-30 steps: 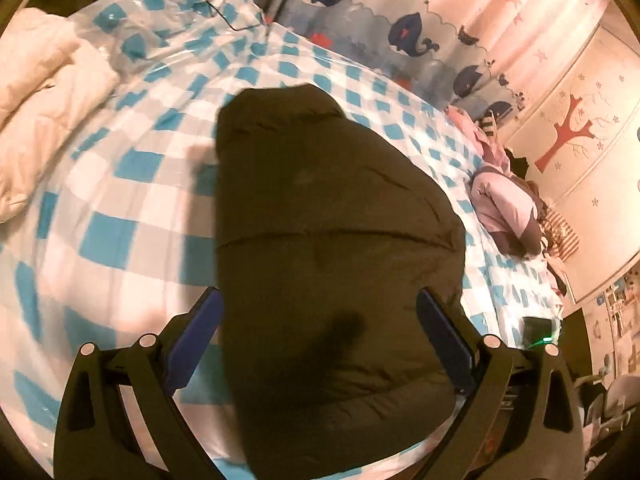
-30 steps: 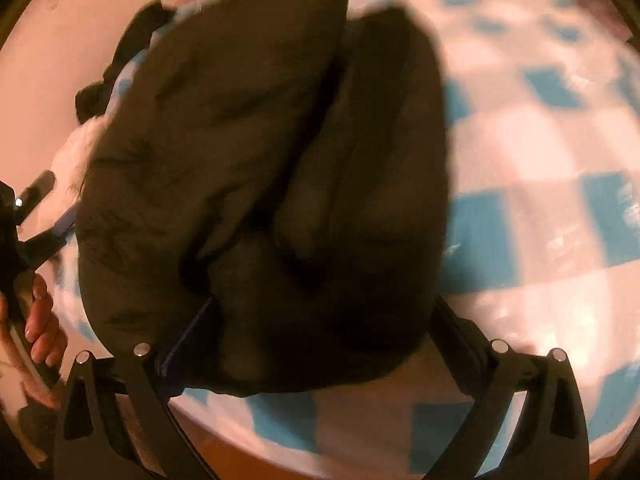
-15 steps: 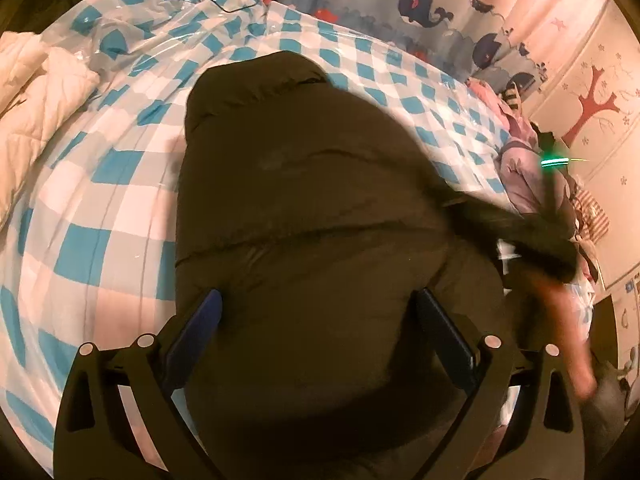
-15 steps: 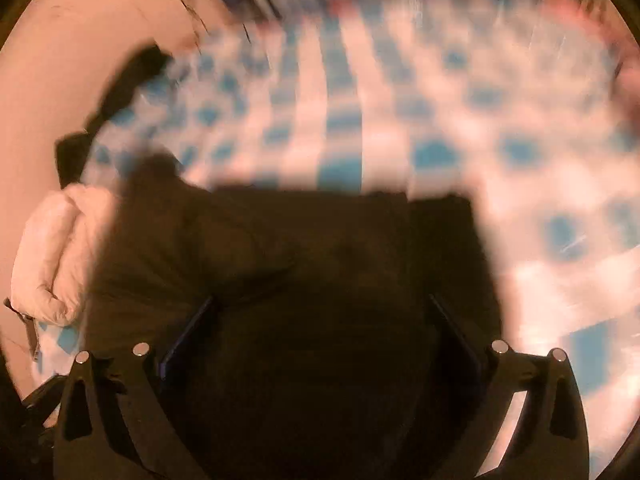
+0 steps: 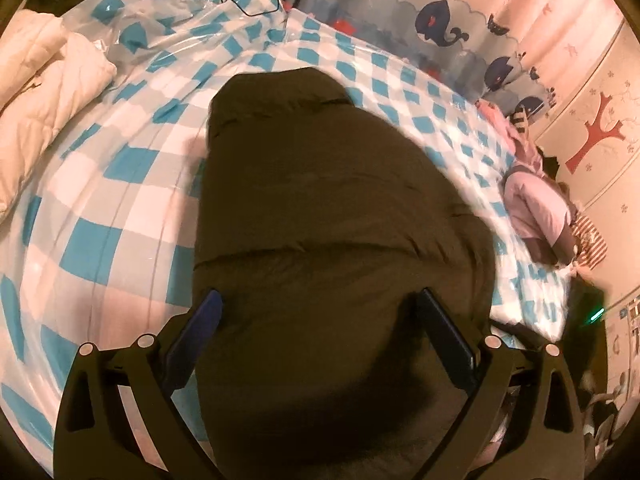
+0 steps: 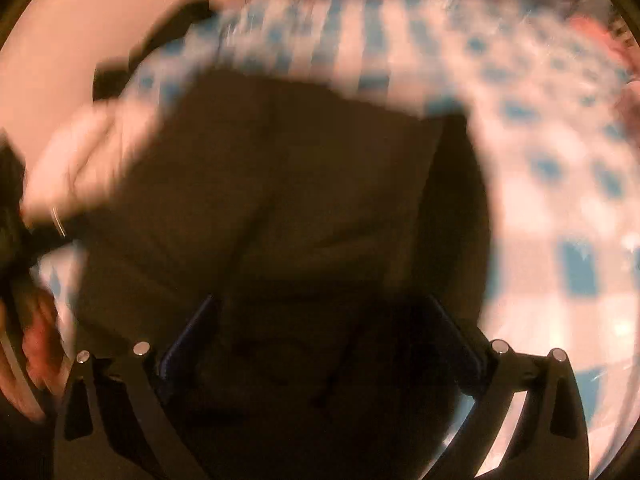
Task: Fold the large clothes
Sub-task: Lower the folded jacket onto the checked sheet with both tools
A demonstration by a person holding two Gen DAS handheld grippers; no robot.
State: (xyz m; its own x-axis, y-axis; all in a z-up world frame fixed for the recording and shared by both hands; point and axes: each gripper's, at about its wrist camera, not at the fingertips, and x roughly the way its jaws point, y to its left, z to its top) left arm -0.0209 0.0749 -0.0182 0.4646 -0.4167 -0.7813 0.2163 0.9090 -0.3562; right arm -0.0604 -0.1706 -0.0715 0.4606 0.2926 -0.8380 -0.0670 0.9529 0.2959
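A large dark olive padded jacket (image 5: 320, 216) lies folded on the blue-and-white checked bed cover (image 5: 104, 216). It fills the middle of both views and shows blurred in the right wrist view (image 6: 288, 208). My left gripper (image 5: 318, 320) is open, its jaws wide apart over the near end of the jacket. My right gripper (image 6: 320, 332) is open too, above the jacket's near end. Neither holds any cloth that I can see.
A white quilted garment (image 5: 44, 80) lies at the left of the bed. A pile of pink and striped clothes (image 5: 540, 208) sits at the far right by the wall. A whale-print curtain (image 5: 432, 12) hangs behind. The person's hand (image 6: 36, 336) shows at the left edge.
The right gripper has swung from the jacket's side to face along it and is still moving, the view blurred. The left gripper shifted a little; the hand seen at its right has gone.
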